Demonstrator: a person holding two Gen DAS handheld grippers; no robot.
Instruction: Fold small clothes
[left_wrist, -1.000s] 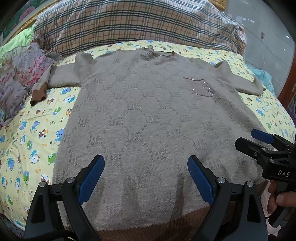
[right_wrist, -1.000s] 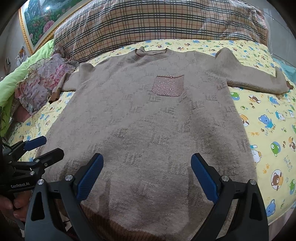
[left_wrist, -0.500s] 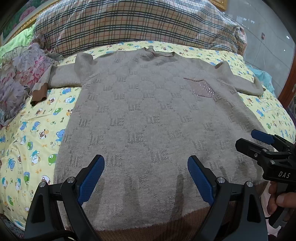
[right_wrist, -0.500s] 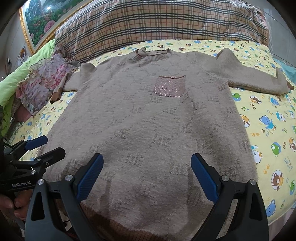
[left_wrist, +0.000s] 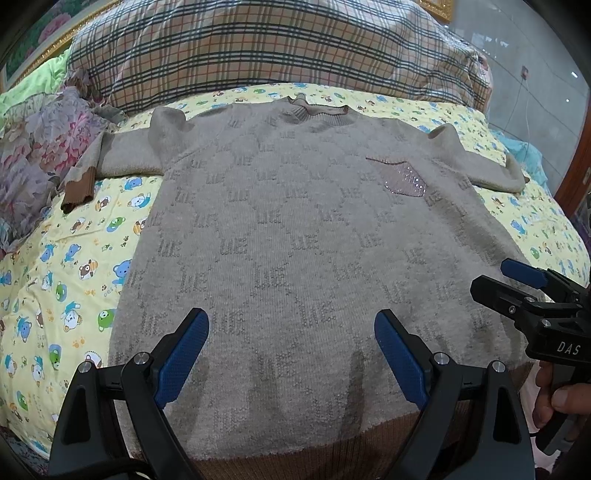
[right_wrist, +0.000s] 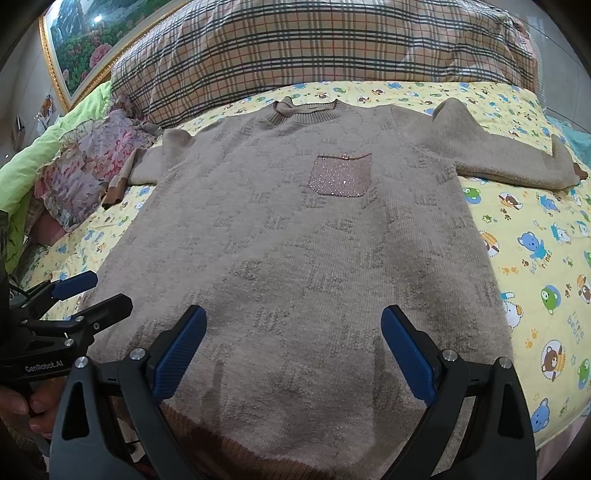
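A beige knit sweater (left_wrist: 295, 229) with a sparkly chest pocket (left_wrist: 402, 177) lies flat, front up, on the bed, sleeves spread to both sides. It also shows in the right wrist view (right_wrist: 295, 240) with the pocket (right_wrist: 340, 177). My left gripper (left_wrist: 291, 347) is open and empty, hovering over the sweater's lower left part near the brown hem. My right gripper (right_wrist: 293, 347) is open and empty over the lower right part. Each gripper shows in the other's view: the right (left_wrist: 517, 280), the left (right_wrist: 88, 291).
The bed has a yellow bear-print sheet (left_wrist: 55, 266). A plaid pillow (left_wrist: 258, 51) lies along the far side. A floral garment (left_wrist: 33, 162) is heaped at the left by the sweater's left cuff (left_wrist: 77, 188). A framed picture (right_wrist: 85, 44) hangs at the back left.
Both grippers have drifted very slightly. The sweater lies as before and both stay open.
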